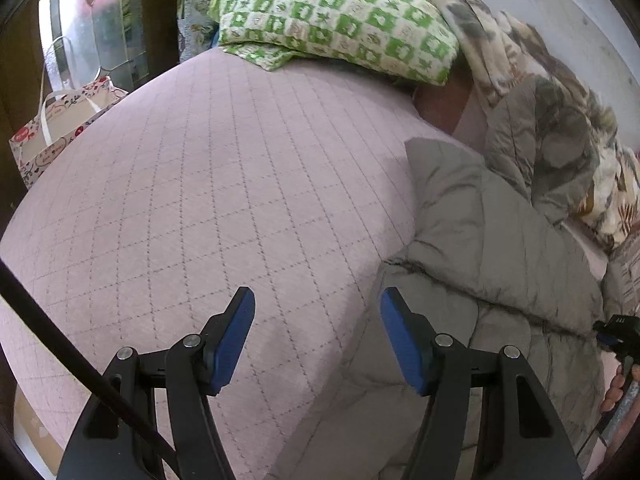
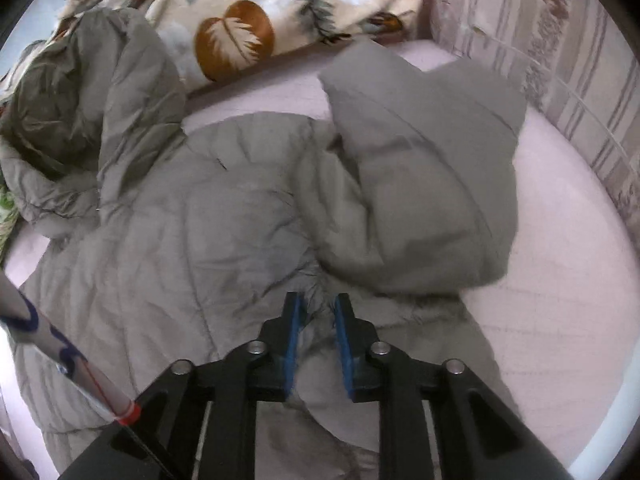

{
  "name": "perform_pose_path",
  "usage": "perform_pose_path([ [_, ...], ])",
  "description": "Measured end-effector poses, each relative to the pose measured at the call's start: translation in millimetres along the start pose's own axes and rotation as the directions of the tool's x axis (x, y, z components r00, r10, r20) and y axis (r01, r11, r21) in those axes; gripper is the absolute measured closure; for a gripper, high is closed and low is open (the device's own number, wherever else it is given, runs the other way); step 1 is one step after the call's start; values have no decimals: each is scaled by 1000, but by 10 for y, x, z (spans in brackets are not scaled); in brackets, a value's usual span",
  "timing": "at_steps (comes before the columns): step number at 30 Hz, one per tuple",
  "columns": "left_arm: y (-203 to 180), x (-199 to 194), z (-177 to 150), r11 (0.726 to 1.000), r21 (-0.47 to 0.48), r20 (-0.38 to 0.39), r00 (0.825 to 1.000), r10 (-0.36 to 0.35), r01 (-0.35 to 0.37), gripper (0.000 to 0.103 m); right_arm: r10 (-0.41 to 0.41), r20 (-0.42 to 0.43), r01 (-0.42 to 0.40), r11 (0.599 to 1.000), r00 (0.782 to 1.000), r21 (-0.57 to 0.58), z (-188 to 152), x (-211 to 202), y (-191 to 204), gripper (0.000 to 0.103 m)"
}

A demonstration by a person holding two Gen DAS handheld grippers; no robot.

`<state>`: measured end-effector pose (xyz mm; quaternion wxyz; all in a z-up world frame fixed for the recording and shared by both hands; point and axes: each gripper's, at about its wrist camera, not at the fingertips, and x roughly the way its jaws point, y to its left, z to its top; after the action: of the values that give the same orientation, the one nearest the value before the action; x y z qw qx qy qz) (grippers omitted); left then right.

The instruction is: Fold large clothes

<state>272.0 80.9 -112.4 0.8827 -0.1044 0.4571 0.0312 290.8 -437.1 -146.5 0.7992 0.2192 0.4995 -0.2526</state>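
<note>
A: Blue pads [image 2: 292, 344] of the right gripper [image 2: 319, 308] are being seen nearest, jaws nearly together, a pinch of grey fabric sitting in the narrow gap. Whether it is being clamped cannot be told.

B: Jacket position?

A: Grey padded jacket [image 2: 192, 232] is being shown spread flat on the pink quilted bedcover [image 1: 192, 184]. One sleeve [image 2: 420, 184] is being shown folded in over the body, right of centre. Hood [image 2: 80, 120] is being seen bunched at upper left.

B: Left side?

A: Left gripper [image 1: 318, 304] is being held with jaws apart, nothing between them. It is being pointed down over the bedcover, just beside the jacket's edge, no contact. One blue pad is being seen over the grey fabric, the other over bare cover.

B: Surroundings?

A: Leaf-print quilt [image 2: 248, 12] is being seen piled behind the jacket, touching the hood. Green-checked pillow [image 1: 340, 16] is being seen at the head of the bed. Striped cushion [image 2: 540, 52] is being seen at far right. Printed paper bag [image 1: 52, 128] is being seen standing beside the bed.
</note>
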Motion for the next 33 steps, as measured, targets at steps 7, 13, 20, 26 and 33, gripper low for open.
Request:
perform_pose_path([
  [7, -78, -25, -31, 1000, 25, 7, 1000, -8, 8, 39, -45, 198, 63, 994, 979, -88, -4, -580, 85, 75],
  [13, -139, -17, -92, 999, 46, -2, 1000, -5, 5, 39, 118, 94, -105, 986, 989, -129, -138, -453, 403, 59],
  [20, -172, 7, -87, 998, 66, -8, 1000, 4, -3, 39, 79, -1, -78, 988, 997, -136, -394, 181, 636, 58],
  [26, -247, 2, -125, 997, 81, -13, 1000, 0, 1, 39, 86, 1, -85, 983, 996, -162, -326, -23, 654, 56],
  [33, -479, 14, -282, 990, 130, -59, 997, -52, 59, 39, 227, 71, -225, 974, 971, -33, -102, -561, -185, 52],
])
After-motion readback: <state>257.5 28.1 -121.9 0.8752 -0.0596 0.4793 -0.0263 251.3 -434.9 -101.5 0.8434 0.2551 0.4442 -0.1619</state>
